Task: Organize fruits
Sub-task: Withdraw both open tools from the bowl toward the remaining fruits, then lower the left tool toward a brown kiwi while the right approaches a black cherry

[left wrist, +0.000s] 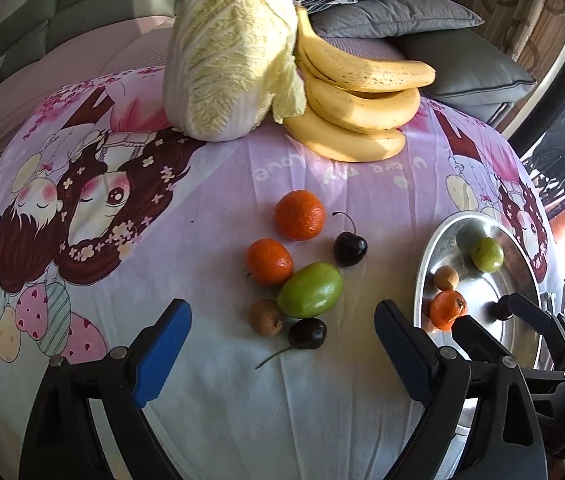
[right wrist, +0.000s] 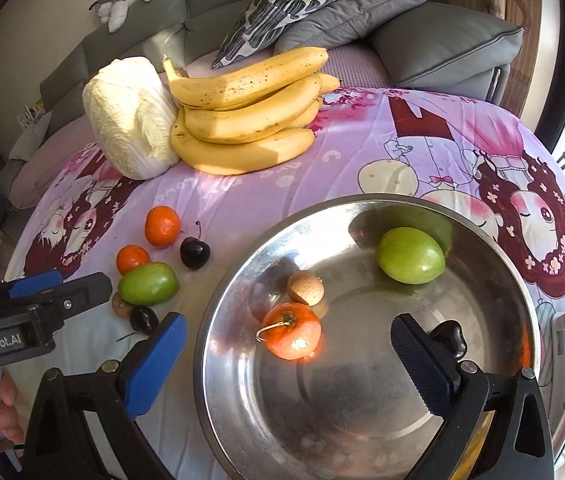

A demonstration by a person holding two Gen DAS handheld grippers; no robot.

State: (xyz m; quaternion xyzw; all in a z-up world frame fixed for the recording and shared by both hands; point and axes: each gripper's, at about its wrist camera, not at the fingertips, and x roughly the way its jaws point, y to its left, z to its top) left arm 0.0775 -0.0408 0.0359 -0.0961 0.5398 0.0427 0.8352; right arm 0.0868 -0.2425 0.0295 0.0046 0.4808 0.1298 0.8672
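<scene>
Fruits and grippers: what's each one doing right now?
Left gripper: open, empty.
Right gripper: open, empty.
Metal bowl: holds four fruits.
Mandarin in bowl: resting.
Green fruit on cloth: waiting.
Two cherries on cloth: waiting.
Bananas: stacked.
</scene>
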